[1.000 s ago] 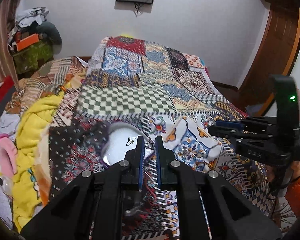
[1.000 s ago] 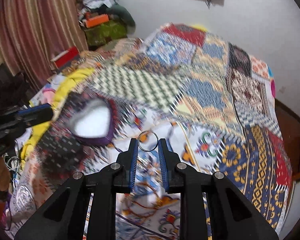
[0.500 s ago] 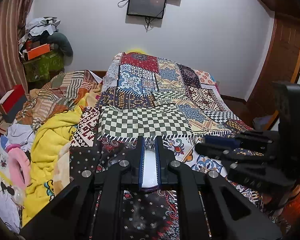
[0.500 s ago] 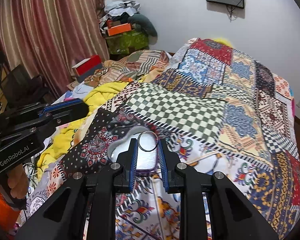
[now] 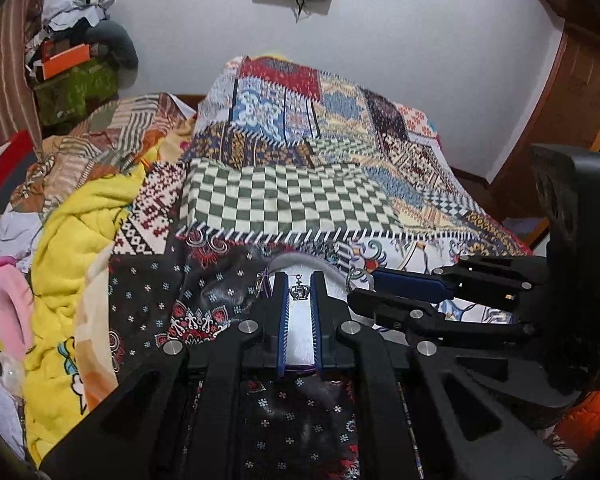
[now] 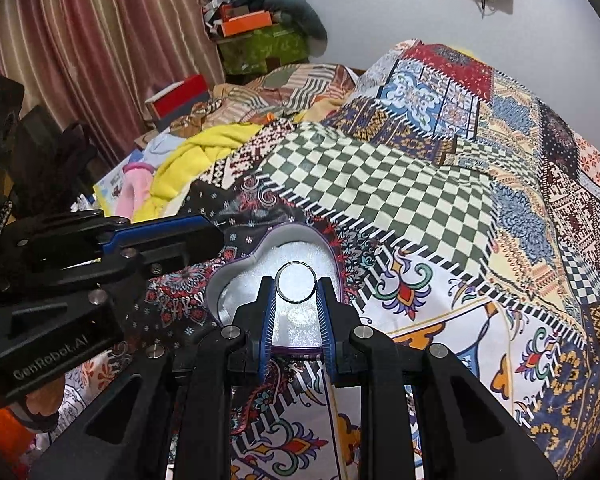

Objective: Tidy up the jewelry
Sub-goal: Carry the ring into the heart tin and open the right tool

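Note:
A heart-shaped box (image 6: 236,276) with a purple rim and white lining lies open on the patchwork bedspread. My right gripper (image 6: 296,289) is shut on a silver ring (image 6: 296,287) and holds it just above the white lining. My left gripper (image 5: 299,292) is shut on a small silver crown charm (image 5: 299,291), also over the box (image 5: 300,262). An earring (image 5: 261,282) hangs at the box's left rim. In the left wrist view the right gripper (image 5: 360,284) reaches in from the right, with its ring (image 5: 359,276) at the tips.
The patchwork bedspread (image 6: 420,184) covers the bed. A yellow blanket (image 5: 72,248) and a pink item (image 5: 8,300) lie on the left. Boxes and clothes (image 6: 260,28) pile up by the far wall next to striped curtains (image 6: 80,52). A wooden door (image 5: 572,92) stands on the right.
Both grippers have moved in over the heart box, each still holding its piece. The right gripper has come closer to the left one, and the box now lies right under both sets of tips.

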Motion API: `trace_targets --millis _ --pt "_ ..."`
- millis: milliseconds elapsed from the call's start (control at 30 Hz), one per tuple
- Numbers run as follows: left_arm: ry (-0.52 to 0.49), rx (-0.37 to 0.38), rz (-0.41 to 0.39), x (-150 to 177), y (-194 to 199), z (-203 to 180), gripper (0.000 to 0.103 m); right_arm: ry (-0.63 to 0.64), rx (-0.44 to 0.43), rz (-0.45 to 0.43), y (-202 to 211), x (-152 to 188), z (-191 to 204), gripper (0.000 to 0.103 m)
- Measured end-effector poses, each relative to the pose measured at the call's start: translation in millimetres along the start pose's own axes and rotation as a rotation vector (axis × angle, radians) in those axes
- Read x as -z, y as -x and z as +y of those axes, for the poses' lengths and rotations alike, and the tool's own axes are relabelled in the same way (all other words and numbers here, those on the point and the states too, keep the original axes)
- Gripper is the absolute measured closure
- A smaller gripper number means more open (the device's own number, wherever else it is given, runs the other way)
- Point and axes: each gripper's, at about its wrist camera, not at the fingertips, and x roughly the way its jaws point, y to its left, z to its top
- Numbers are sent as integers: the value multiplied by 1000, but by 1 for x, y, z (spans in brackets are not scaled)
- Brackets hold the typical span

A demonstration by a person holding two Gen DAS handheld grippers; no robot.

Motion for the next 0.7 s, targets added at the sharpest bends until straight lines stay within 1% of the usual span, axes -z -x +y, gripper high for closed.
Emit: trace_targets --millis 300,533,700 --pt "8 20 59 6 -23 3 94 6 5 41 -16 3 -3 84" --pt "2 15 72 4 -31 4 94 13 8 50 -20 4 -4 84" --pt "-3 6 66 3 -30 3 94 30 22 45 -20 6 0 84"
